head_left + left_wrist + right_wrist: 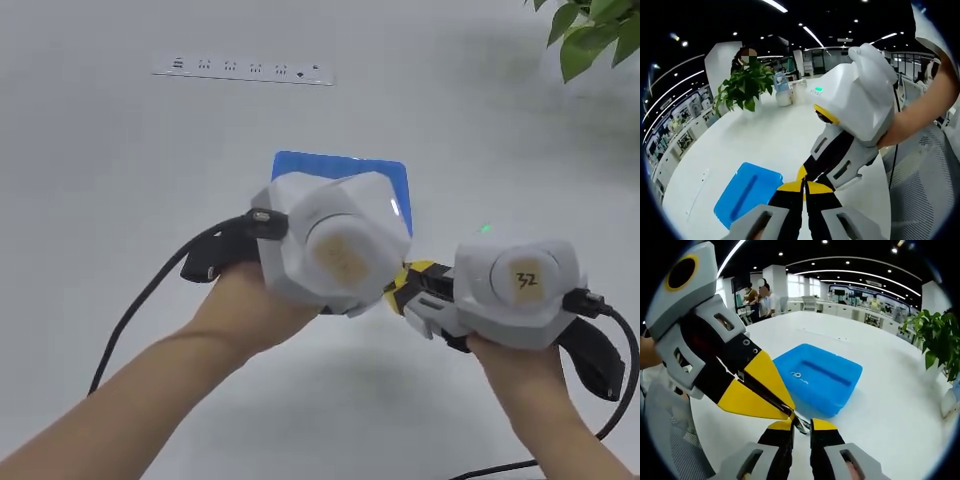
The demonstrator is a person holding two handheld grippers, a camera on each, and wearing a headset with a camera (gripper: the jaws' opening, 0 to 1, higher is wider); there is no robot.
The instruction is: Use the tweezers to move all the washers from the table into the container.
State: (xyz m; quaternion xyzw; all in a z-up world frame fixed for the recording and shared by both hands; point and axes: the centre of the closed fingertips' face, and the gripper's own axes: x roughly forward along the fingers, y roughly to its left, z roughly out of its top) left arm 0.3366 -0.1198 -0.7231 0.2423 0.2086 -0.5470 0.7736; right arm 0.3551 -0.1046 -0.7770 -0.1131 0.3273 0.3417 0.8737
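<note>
The blue container [340, 168] lies on the white table, half hidden behind my left gripper [398, 282]. In the right gripper view the blue container [822, 377] holds two small metal washers [796, 375]. There my left gripper [790, 412] comes in from the left, its yellow fingers shut on the thin metal tweezers [802, 425]. The tweezers' end sits between the fingertips of my right gripper [802, 426], which are closed in on it. In the left gripper view my left gripper [804, 187] meets my right gripper [803, 172] tip to tip beside the container [747, 192].
A white power strip [243, 70] lies at the far side of the table. A leafy plant [590, 30] stands at the far right corner. Black cables [140, 310] trail from both grippers. People stand far off [757, 295].
</note>
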